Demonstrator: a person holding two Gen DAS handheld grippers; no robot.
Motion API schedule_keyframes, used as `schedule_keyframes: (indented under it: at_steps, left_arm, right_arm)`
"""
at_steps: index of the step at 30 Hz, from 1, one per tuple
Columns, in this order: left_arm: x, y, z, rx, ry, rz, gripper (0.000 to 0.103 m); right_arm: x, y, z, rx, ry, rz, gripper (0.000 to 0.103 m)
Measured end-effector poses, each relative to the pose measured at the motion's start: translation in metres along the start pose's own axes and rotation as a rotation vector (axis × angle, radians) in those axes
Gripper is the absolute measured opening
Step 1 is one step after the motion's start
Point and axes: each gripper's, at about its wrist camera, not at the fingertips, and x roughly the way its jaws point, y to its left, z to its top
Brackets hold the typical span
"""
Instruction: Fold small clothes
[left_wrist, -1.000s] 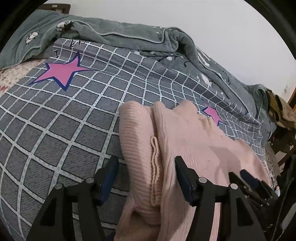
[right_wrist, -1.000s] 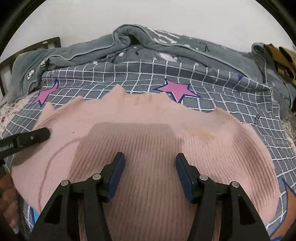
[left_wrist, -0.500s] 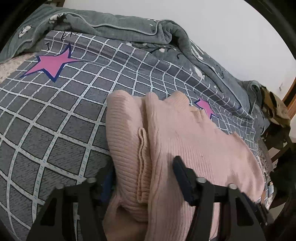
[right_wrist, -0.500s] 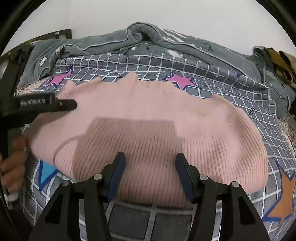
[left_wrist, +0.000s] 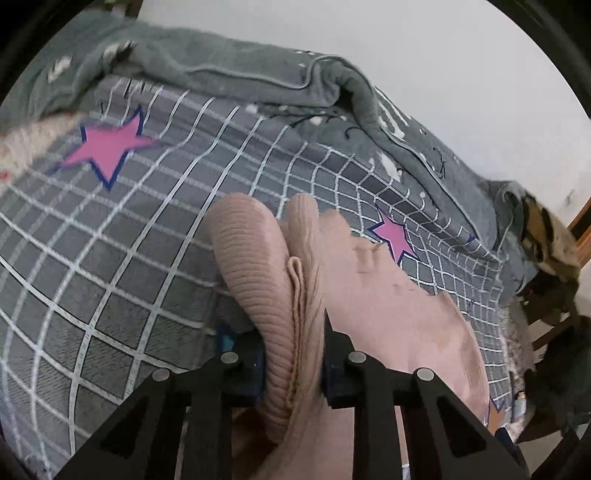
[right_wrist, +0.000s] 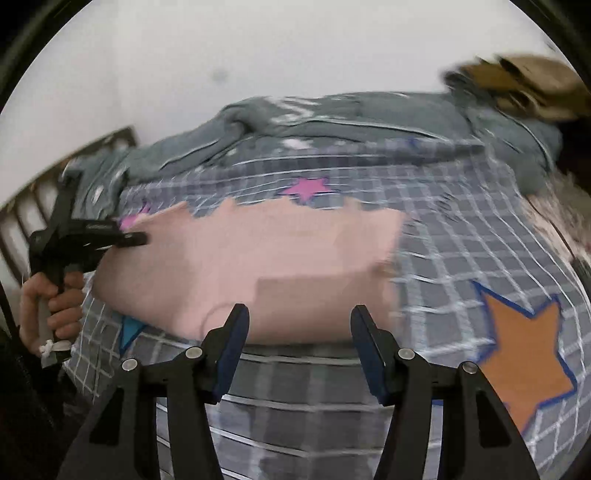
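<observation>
A pink ribbed knit sweater (left_wrist: 388, 314) lies folded on a grey checked bedspread (left_wrist: 129, 240). My left gripper (left_wrist: 293, 354) is shut on the sweater's thick folded left edge, with fabric bunched between its fingers. In the right wrist view the sweater (right_wrist: 258, 258) lies flat ahead, blurred by motion. My right gripper (right_wrist: 299, 343) is open and empty, just short of the sweater's near edge. The left gripper (right_wrist: 129, 238) shows there at the sweater's left end, held by a hand.
A rumpled grey-green quilt (left_wrist: 258, 74) lies along the far side of the bed by a white wall. Pink stars (left_wrist: 107, 147) and an orange star (right_wrist: 524, 354) mark the bedspread (right_wrist: 461, 240). A brown patterned cloth (left_wrist: 546, 236) hangs on wooden furniture at the right.
My left gripper has closed on the sweater's folded left edge. My right gripper has pulled back off the sweater toward the near side, staying open.
</observation>
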Motion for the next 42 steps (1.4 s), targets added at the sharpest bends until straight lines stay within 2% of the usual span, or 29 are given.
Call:
schedule_keyframes:
  at_steps: [5, 10, 16, 19, 22, 26, 28, 30, 31, 32, 33, 35, 38, 39, 41, 42]
  left_arm:
    - [-0.013, -0.067, 0.008, 0.071, 0.000, 0.054, 0.021]
    - [-0.012, -0.142, 0.001, 0.163, 0.024, 0.068, 0.021]
    - [0.036, -0.229, -0.041, 0.270, 0.135, 0.068, 0.021]
    - [0.071, -0.252, -0.070, 0.327, 0.219, 0.117, 0.023]
    - [0.075, -0.257, -0.076, 0.369, 0.220, 0.085, 0.028]
    - [0.049, -0.247, -0.055, 0.352, 0.209, -0.089, 0.040]
    - [0.040, -0.240, -0.047, 0.339, 0.212, -0.117, 0.041]
    - [0.029, -0.225, -0.037, 0.320, 0.180, -0.097, 0.041]
    - [0.025, -0.219, -0.033, 0.315, 0.162, -0.084, 0.045]
    - [0.019, -0.206, -0.028, 0.311, 0.135, -0.060, 0.057]
    - [0.017, -0.196, -0.023, 0.309, 0.114, -0.045, 0.062]
    - [0.010, -0.172, -0.017, 0.304, 0.069, -0.013, 0.063]
    - [0.009, -0.138, -0.010, 0.295, 0.063, 0.021, 0.063]
    - [0.009, -0.130, -0.008, 0.289, 0.064, 0.024, 0.063]
    - [0.009, -0.113, -0.006, 0.281, 0.072, 0.032, 0.063]
    - [0.007, -0.104, -0.006, 0.277, 0.073, 0.034, 0.063]
  right_arm:
    - [-0.014, -0.057, -0.003, 0.132, -0.001, 0.010, 0.057]
    - [-0.029, -0.087, -0.006, 0.119, 0.001, -0.018, 0.057]
    - [-0.041, -0.111, -0.016, 0.148, 0.014, -0.010, 0.057]
    - [-0.043, -0.112, -0.022, 0.128, 0.023, -0.013, 0.057]
    - [-0.047, -0.109, -0.026, 0.110, 0.018, -0.010, 0.057]
    - [-0.047, -0.102, -0.022, 0.095, 0.002, 0.026, 0.057]
    - [-0.044, -0.095, -0.015, 0.091, -0.010, 0.055, 0.057]
    - [-0.039, -0.084, -0.005, 0.090, -0.024, 0.090, 0.057]
    - [-0.037, -0.078, 0.001, 0.088, -0.037, 0.113, 0.057]
    - [-0.035, -0.071, 0.006, 0.084, -0.048, 0.135, 0.057]
    - [-0.033, -0.064, 0.011, 0.079, -0.058, 0.159, 0.057]
    - [-0.027, -0.048, 0.021, 0.073, -0.077, 0.217, 0.057]
    - [-0.014, -0.024, 0.032, 0.060, -0.109, 0.292, 0.057]
    - [-0.006, -0.016, 0.036, 0.060, -0.107, 0.300, 0.057]
    - [0.021, -0.005, 0.043, 0.078, -0.062, 0.251, 0.057]
    - [0.035, -0.002, 0.044, 0.084, -0.032, 0.205, 0.052]
